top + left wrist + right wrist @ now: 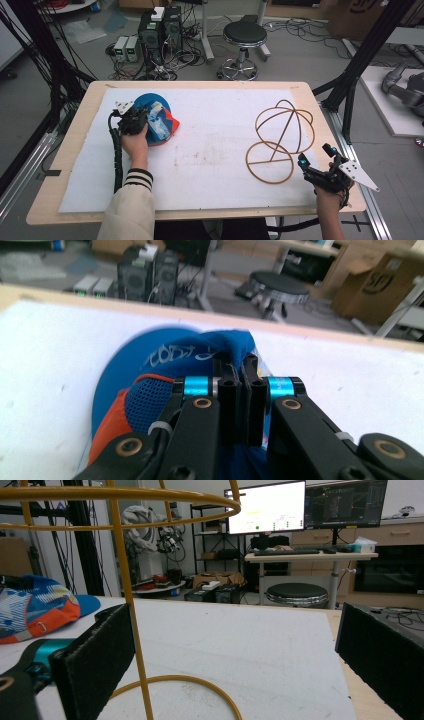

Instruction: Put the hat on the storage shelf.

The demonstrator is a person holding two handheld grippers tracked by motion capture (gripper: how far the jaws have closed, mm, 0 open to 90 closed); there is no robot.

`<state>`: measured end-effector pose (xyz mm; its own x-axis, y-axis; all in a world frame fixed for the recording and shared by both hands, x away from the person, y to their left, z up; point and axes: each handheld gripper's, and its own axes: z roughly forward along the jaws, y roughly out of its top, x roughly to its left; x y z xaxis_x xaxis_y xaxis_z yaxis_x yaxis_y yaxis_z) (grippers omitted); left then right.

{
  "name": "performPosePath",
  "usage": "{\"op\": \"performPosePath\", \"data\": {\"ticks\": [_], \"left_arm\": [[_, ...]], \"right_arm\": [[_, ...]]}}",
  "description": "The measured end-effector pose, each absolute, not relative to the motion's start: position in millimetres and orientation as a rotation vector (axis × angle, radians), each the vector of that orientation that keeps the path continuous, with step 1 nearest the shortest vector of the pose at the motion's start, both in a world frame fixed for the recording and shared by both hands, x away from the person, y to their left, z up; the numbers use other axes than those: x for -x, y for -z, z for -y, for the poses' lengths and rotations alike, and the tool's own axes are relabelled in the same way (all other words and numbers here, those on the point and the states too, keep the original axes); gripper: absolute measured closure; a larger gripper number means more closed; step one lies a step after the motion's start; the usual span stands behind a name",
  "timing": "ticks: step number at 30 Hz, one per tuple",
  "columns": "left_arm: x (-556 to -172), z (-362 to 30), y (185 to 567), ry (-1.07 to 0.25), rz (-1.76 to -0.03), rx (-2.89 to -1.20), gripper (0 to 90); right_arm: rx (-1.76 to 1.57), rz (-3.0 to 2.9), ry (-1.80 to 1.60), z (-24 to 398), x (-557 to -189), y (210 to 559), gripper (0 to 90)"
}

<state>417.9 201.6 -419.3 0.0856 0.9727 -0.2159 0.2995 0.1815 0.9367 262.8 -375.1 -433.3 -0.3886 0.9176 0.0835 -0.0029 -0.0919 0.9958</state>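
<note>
A blue, orange and white cap (159, 122) lies on the white sheet at the table's left. My left gripper (134, 119) is shut on the cap's blue fabric (227, 347), jaws pressed together with a fold between them. A yellow wire stand (280, 137) with a round base ring stands at the right. My right gripper (316, 156) is open near the table's right front edge, just right of that ring. In the right gripper view its pads (97, 655) stand wide apart, the stand's upright rod (129, 595) rises just beyond the left one, and the cap (35, 607) lies far left.
The white sheet (210, 155) covers most of the wooden table (80, 120). Beyond the far edge are a black stool (244, 36), computer boxes (159, 30) and cables on the floor. Black frame posts (357, 70) rise at the right.
</note>
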Motion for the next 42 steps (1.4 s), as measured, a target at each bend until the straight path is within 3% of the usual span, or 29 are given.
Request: {"op": "performPosePath", "data": {"ticks": [16, 27, 42], "left_arm": [[-399, -200, 384, -0.781, -1.275, -1.216, 87.9], [-380, -170, 331, -0.792, -1.068, -1.143, 87.9], [-366, -137, 294, -0.736, -0.957, -1.087, 87.9]], "right_arm": [[-1.038, -1.449, -1.568, 373, -263, 433, 2.7], [-1.041, -1.434, -1.574, 375, -261, 432, 2.7], [-1.034, -1.428, -1.575, 377, -260, 431, 2.7]]}}
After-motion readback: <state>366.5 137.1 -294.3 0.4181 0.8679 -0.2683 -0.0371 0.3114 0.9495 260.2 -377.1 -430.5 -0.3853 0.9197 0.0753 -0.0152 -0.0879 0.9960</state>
